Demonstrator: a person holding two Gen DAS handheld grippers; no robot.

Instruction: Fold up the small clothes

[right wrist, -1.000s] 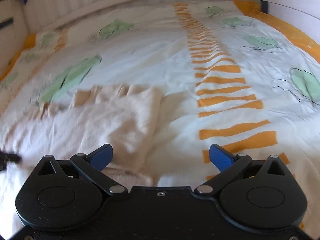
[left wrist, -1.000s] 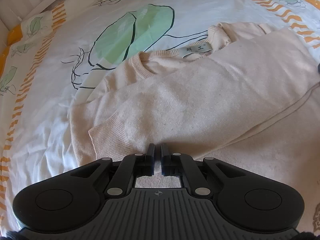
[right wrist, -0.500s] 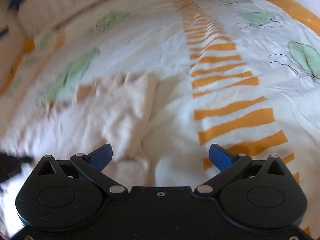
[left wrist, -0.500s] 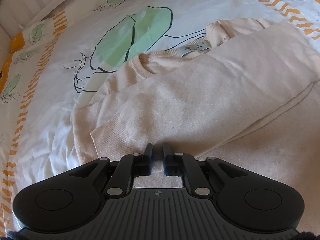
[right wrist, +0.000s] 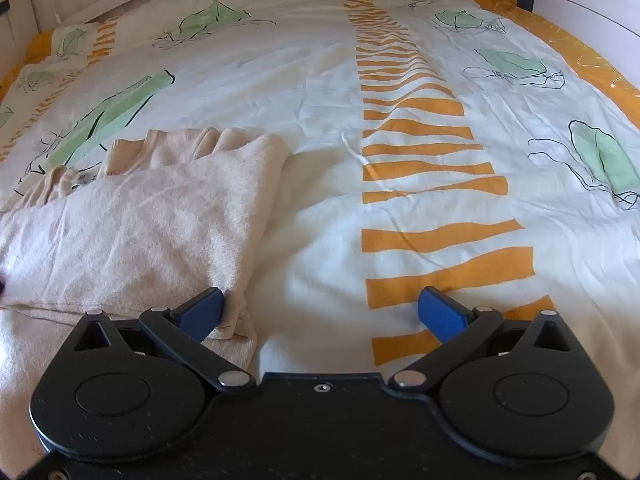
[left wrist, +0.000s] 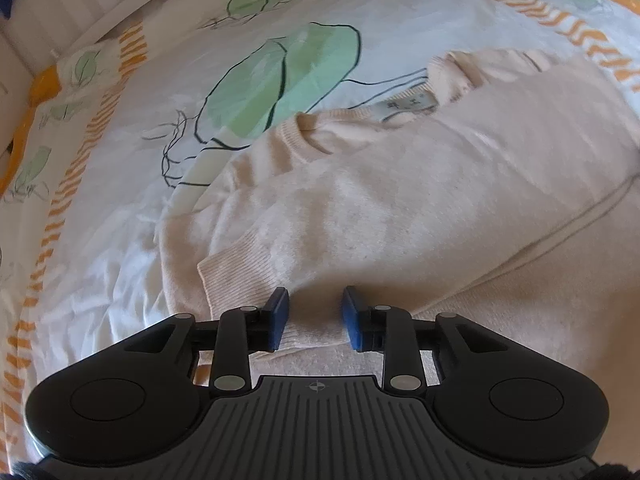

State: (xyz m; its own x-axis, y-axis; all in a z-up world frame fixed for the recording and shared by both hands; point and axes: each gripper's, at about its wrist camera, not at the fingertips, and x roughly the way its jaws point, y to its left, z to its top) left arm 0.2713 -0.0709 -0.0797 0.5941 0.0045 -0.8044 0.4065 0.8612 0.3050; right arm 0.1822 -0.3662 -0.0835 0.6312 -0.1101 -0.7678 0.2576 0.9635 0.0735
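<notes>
At nine o'clock in my left wrist view the bedsheet [left wrist: 120, 208] shows bare, white with green leaves and orange stripes. The cream sweater [left wrist: 380, 200] fills the middle through three o'clock, a sleeve folded across its body, the ribbed cuff [left wrist: 236, 268] at about seven o'clock from centre and the neck label [left wrist: 412, 103] toward one o'clock. At six, my left gripper [left wrist: 314, 314] has just been opening; its blue pads stand a little apart, with the sleeve's edge lying between them, not pinched.

In the right wrist view the sweater [right wrist: 160, 220] sits at nine o'clock. My right gripper [right wrist: 320, 312] at six is spread wide and grips nothing, its left pad [right wrist: 202, 312] at the sweater's edge.
</notes>
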